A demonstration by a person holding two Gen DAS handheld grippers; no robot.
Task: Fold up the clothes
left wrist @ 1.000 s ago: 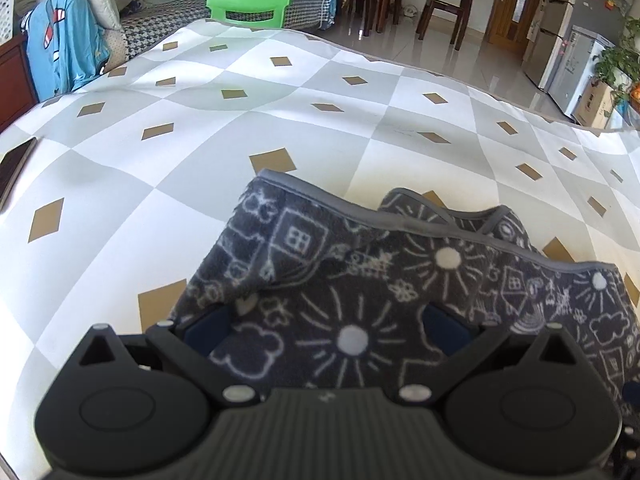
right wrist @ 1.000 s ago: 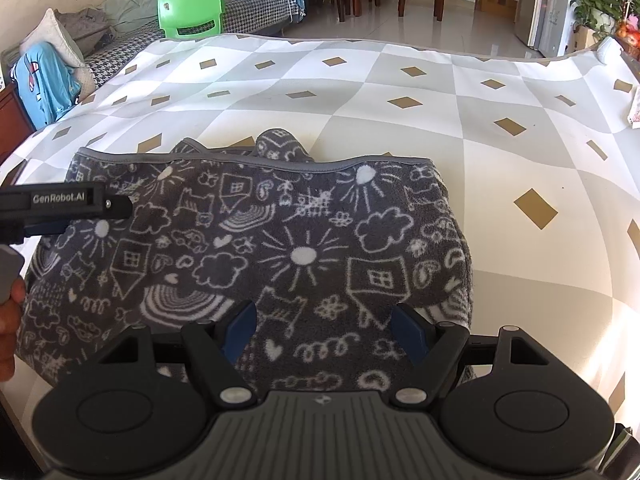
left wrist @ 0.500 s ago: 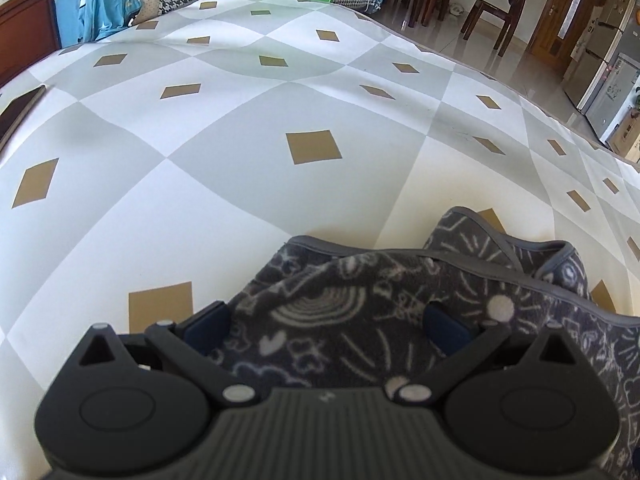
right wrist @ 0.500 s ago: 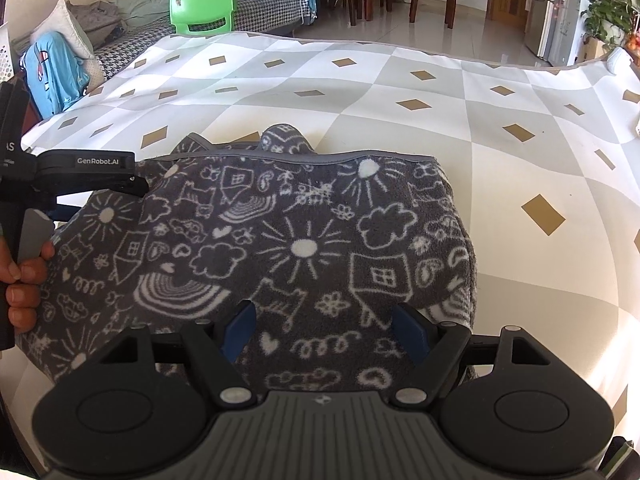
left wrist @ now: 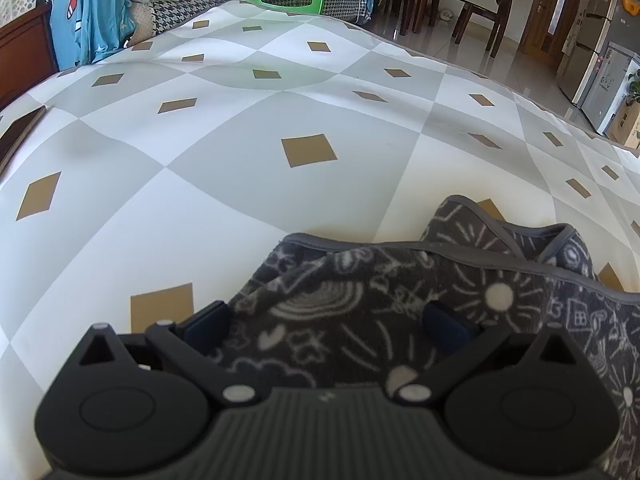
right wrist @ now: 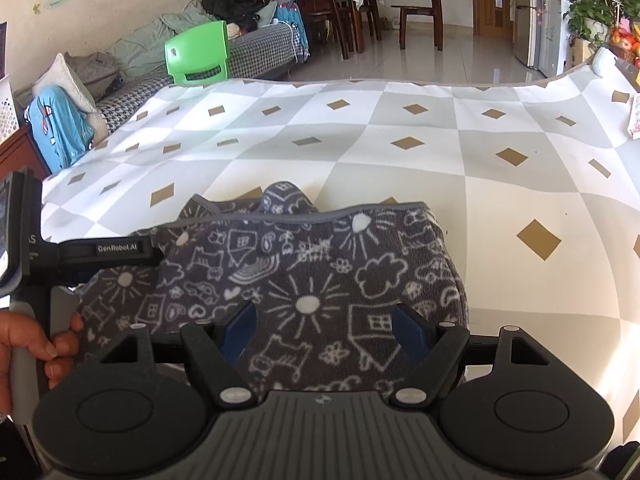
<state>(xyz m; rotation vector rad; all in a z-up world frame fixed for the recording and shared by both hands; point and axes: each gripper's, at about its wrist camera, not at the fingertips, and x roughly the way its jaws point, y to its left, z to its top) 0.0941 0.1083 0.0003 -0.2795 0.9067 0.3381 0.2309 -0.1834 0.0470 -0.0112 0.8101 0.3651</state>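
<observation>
R claw (right wrist: pixel 318 330) over doodle fleece (right wrist: pixel 320 264)
Jaws wide, fleece between; other claw (right wrist: pixel 120 250) + hand (right wrist: pixel 28 350) at its left.

Since a second ago the left gripper (left wrist: pixel 326 326) has come down and drawn back toward the near left corner of the grey patterned garment (right wrist: pixel 304 276) — the fleece once filled the view well ahead of its jaws, and now only a bunched edge lies between and just beyond them, with bare checked tabletop (left wrist: pixel 240 168) ahead. In the right wrist view the left gripper (right wrist: pixel 154 256) reaches further over the garment's left side than before, and the person's hand (right wrist: pixel 28 344) on its handle shows more fully. The fabric's left part has bunched up — the far hem sags there.
</observation>
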